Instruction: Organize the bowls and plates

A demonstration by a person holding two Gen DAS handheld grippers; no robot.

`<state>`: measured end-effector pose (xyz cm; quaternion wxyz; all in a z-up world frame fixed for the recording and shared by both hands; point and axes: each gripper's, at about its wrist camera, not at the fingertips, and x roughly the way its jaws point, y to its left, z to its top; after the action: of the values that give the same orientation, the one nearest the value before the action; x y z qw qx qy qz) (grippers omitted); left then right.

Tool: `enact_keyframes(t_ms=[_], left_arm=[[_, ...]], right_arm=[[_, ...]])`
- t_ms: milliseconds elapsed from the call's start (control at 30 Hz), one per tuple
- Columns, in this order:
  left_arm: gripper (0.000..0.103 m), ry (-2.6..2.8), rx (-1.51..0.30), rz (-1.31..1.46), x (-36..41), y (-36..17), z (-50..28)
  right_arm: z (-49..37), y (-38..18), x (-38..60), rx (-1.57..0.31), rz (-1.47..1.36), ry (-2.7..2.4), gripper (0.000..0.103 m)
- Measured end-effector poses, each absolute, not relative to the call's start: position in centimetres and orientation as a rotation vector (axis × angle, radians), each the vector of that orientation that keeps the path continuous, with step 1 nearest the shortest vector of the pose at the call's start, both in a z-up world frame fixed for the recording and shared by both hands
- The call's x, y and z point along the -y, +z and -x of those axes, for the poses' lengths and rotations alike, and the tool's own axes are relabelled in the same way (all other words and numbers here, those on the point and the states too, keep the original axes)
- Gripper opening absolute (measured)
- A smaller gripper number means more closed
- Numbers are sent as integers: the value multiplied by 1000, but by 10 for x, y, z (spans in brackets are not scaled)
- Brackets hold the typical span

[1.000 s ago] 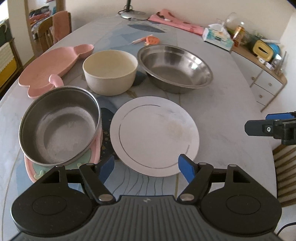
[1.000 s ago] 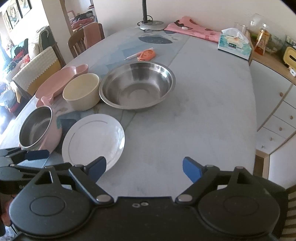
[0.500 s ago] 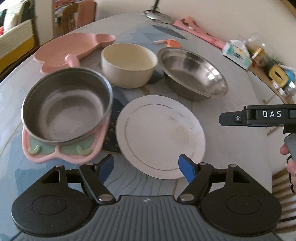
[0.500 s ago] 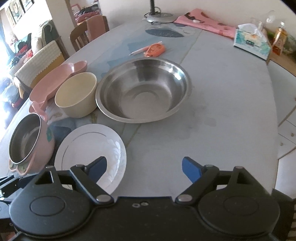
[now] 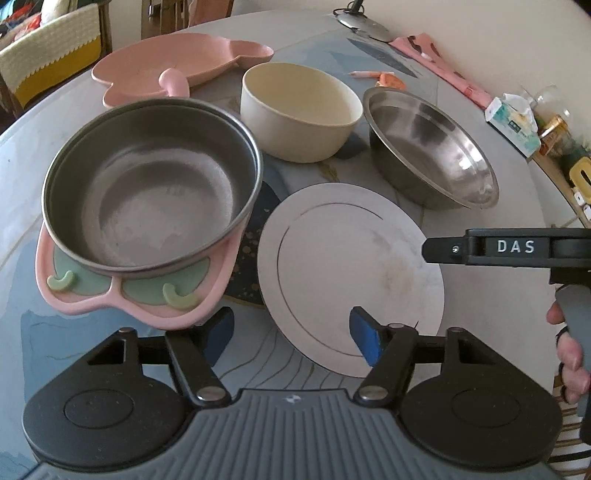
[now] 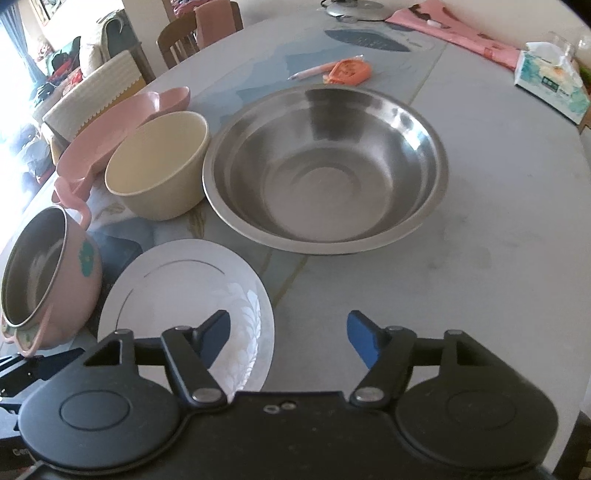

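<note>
A flat steel plate [image 5: 351, 273] lies on the table in front of both grippers; it also shows in the right wrist view [image 6: 184, 295]. A steel pot in a pink holder [image 5: 147, 195] stands left of it. A cream bowl [image 5: 299, 110] and a wide steel bowl [image 5: 428, 147] stand behind; the wide bowl fills the right wrist view [image 6: 325, 173]. A pink fish-shaped dish [image 5: 177, 62] lies far left. My left gripper [image 5: 291, 334] is open and empty over the plate's near edge. My right gripper [image 6: 288, 336] is open and empty by the plate's right edge.
A tissue box [image 6: 550, 83], an orange pouch with a pen [image 6: 347, 70], a pink cloth [image 6: 461, 26] and a lamp base [image 6: 354, 5] lie at the table's far end. Chairs [image 6: 199, 33] stand along the left side. A cabinet with clutter [image 5: 565, 155] stands to the right.
Both grippers have moved forward and lower toward the dishes. The left view has swung left toward the pot; the right gripper has come closer to the wide steel bowl. Nothing was grasped.
</note>
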<state>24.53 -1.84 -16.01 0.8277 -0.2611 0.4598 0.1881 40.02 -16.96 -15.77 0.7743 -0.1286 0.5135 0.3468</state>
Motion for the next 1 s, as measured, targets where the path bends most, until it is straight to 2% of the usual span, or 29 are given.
enact_keyframes(t_ms=[100, 167, 233, 267, 367, 467, 600, 667, 1000], left_arm=[[57, 407, -982, 589, 15, -163, -245], [57, 411, -978, 595, 13, -163, -246], [55, 410, -973, 610, 11, -164, -246], [50, 412, -973, 614, 11, -164, -246], [34, 401, -974, 637, 9, -164, -246], [29, 393, -973, 646, 8, -165, -247], [20, 398, -972, 651, 5, -166, -244], [17, 398, -972, 648, 3, -167, -243], [13, 354, -967, 640, 1, -168, -238]], right_arm=[[-404, -161, 167, -1125, 276, 765, 61], [-406, -163, 165, -1131, 275, 766, 59], [-407, -166, 164, -1142, 269, 770, 51], [-408, -167, 164, -1151, 263, 769, 46], [-407, -171, 163, -1170, 253, 775, 40], [-408, -173, 162, -1169, 239, 777, 33], [-411, -174, 164, -1202, 189, 804, 16], [-410, -174, 165, -1195, 190, 805, 16], [-399, -173, 186, -1211, 143, 795, 12]])
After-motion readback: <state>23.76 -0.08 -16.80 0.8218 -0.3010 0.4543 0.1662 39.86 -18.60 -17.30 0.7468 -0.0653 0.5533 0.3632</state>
